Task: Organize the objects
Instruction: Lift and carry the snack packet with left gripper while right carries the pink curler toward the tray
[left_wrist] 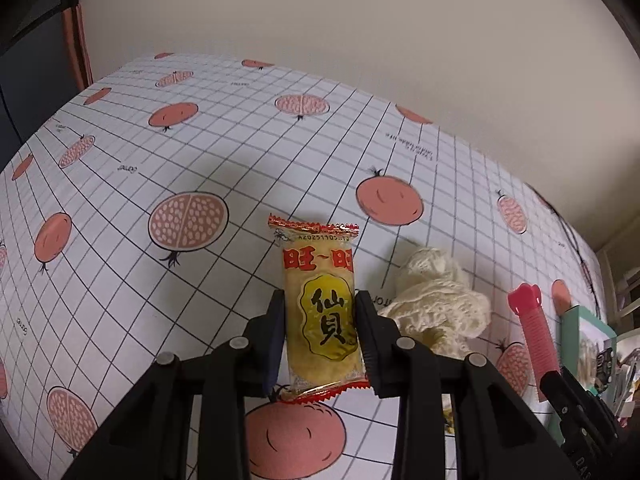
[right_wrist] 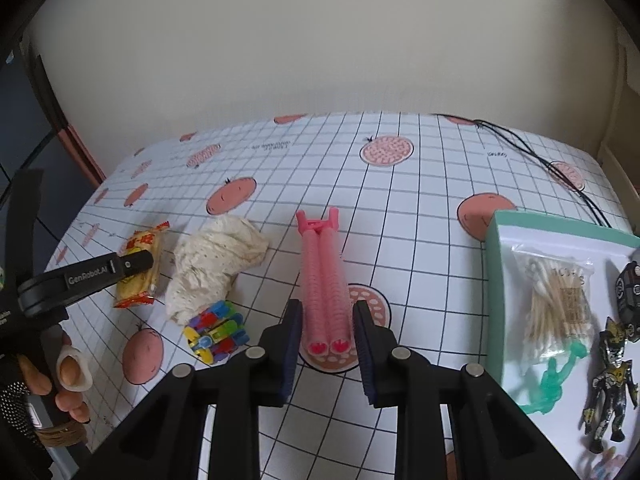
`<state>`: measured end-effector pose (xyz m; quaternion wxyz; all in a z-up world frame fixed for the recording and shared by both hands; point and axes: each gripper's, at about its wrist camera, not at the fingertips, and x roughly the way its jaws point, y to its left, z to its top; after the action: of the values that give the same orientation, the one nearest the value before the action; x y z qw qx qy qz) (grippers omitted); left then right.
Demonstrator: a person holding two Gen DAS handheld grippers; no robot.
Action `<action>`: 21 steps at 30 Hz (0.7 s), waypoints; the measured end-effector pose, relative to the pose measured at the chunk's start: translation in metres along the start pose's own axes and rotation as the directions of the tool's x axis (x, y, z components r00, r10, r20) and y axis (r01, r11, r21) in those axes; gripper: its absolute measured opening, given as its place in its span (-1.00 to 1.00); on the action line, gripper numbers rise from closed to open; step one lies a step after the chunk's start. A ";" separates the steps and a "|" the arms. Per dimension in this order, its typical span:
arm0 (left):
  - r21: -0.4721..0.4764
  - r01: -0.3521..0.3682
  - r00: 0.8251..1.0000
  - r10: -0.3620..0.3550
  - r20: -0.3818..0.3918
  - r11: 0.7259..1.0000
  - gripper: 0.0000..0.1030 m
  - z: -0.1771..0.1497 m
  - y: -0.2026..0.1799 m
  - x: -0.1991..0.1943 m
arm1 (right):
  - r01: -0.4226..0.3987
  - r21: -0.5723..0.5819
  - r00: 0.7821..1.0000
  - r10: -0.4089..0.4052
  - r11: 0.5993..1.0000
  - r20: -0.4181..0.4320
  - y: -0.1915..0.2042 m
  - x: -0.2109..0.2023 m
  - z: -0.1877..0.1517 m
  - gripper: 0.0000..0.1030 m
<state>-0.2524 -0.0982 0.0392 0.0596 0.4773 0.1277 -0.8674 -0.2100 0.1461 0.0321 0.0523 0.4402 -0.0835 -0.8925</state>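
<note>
A yellow and red snack packet [left_wrist: 320, 308] lies on the patterned tablecloth between the fingers of my left gripper [left_wrist: 320, 332], whose pads touch both its sides. It also shows in the right wrist view [right_wrist: 140, 268] with the left gripper [right_wrist: 128, 266] on it. A pair of pink ribbed tubes with a clip end [right_wrist: 324, 280] lies between the fingers of my right gripper [right_wrist: 326, 344]; small gaps show on both sides. The tubes also show in the left wrist view [left_wrist: 534, 332].
A crumpled white cloth [right_wrist: 216, 260] lies beside the packet, and a multicoloured plastic toy [right_wrist: 216, 330] is in front of it. A white tray with a teal rim [right_wrist: 493, 280] at the right holds cotton swabs [right_wrist: 556, 312], a green figure, a robot figure and a toy car. Black cables run at the far right.
</note>
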 end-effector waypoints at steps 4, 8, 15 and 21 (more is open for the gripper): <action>0.001 0.012 1.000 -0.012 0.020 1.000 -0.32 0.002 -0.005 -0.014 | -0.014 0.009 1.000 0.014 1.000 0.025 -0.004 -0.013 0.002 -0.47; 0.018 0.032 0.999 -0.033 0.042 0.999 -0.32 0.005 -0.015 -0.028 | -0.025 0.021 0.998 0.024 0.999 0.051 -0.010 -0.026 0.005 -0.47; 0.070 0.102 0.992 -0.107 0.071 0.992 -0.32 0.008 -0.046 -0.056 | -0.023 0.058 0.996 0.018 0.998 0.087 -0.031 -0.048 0.009 -0.47; 0.132 0.158 0.983 -0.169 0.077 0.979 -0.32 0.002 -0.079 -0.072 | -0.005 0.096 0.995 -0.004 0.995 0.099 -0.057 -0.062 0.008 -0.47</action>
<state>-0.2332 -0.0247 0.1144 -0.0366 0.4294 0.1091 -0.8958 -0.1802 0.2129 0.0736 0.0271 0.3973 -0.1289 -0.9082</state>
